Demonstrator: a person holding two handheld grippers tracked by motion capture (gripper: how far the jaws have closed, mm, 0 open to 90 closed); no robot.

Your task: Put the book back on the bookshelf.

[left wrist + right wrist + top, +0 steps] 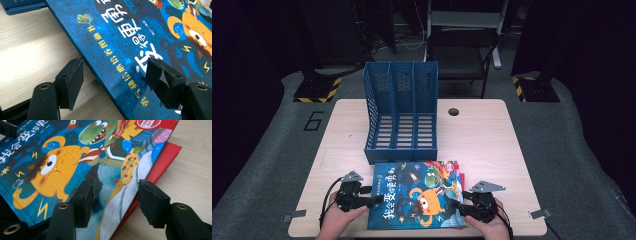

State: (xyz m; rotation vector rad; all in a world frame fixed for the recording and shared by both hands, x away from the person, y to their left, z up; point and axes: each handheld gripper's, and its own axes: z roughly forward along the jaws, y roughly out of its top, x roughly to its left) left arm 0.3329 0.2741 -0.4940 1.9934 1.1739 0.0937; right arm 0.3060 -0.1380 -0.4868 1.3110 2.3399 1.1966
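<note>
Gleaming glossy flat book point(417, 195) — slatted rack point(401, 112)

The table point(482, 135) has a pale wood-grain top with a smooth, slightly shiny finish. The blue file rack point(401, 107) looks like hard plastic, with slotted walls and floor. The picture book point(417, 195) has a glossy printed cover that reflects the light; under it lies a red book point(167, 161) with a matt cover. The pads point(72, 82) of both grippers are black and matt, like rubber or foam.
</note>
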